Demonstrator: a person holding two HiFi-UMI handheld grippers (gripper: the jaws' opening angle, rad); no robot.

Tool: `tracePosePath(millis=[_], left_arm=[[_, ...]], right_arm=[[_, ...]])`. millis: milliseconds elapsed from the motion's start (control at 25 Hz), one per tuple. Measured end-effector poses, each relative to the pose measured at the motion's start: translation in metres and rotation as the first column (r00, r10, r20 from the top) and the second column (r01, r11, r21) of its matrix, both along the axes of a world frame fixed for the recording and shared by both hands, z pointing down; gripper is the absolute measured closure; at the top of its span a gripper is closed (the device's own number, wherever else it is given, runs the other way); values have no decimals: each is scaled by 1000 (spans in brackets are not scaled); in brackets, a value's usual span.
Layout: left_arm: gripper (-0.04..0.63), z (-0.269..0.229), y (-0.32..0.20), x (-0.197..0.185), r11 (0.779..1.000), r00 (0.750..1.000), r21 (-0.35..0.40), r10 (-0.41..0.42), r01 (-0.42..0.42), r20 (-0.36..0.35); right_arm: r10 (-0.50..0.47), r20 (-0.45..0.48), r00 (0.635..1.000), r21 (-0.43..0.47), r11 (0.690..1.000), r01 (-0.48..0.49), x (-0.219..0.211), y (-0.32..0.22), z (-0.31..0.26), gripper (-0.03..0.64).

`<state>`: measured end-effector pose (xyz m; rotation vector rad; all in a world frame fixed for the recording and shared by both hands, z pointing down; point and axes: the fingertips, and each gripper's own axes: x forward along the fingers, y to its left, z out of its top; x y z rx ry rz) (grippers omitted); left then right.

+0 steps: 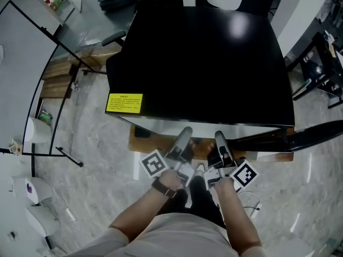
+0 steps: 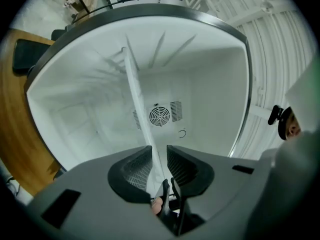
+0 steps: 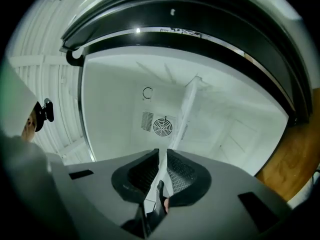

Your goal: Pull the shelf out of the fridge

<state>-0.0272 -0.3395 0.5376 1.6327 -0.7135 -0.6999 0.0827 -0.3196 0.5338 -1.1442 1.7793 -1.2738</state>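
A black fridge (image 1: 203, 63) stands open in front of me, white inside. Its thin clear shelf (image 2: 137, 99) runs edge-on from the back wall towards both grippers, and it shows the same way in the right gripper view (image 3: 186, 109). My left gripper (image 1: 186, 131) reaches under the fridge's top edge; its jaws (image 2: 159, 156) stand shut on the shelf's front edge. Close beside it, my right gripper (image 1: 218, 137) is also shut (image 3: 163, 159) on that front edge. The head view hides the shelf itself.
A round fan vent (image 2: 159, 116) sits in the back wall behind the shelf. The open fridge door (image 1: 316, 135) swings out to the right. A yellow label (image 1: 124, 103) marks the fridge top. The fridge rests on a wooden platform (image 1: 142, 141).
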Motion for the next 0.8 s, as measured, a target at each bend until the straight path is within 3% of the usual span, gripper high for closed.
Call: tracePosePath(millis=[120,280,800], left_arm=[[511,8,-11,-1,1000,1000,-12,-21,20,-18],[500,14,-24,-3,999,999,-14,-39,39,-30],[494,23,-59,-15,994,992,-11,-108,107,-68]], right_arm=[[19,25,1000,-17,1000,-19,5,-12,10,587],[41,65,997,-33,999,-39,11,-27,20,524],[86,125,988,-25,996,-83,21,-63,26,522]])
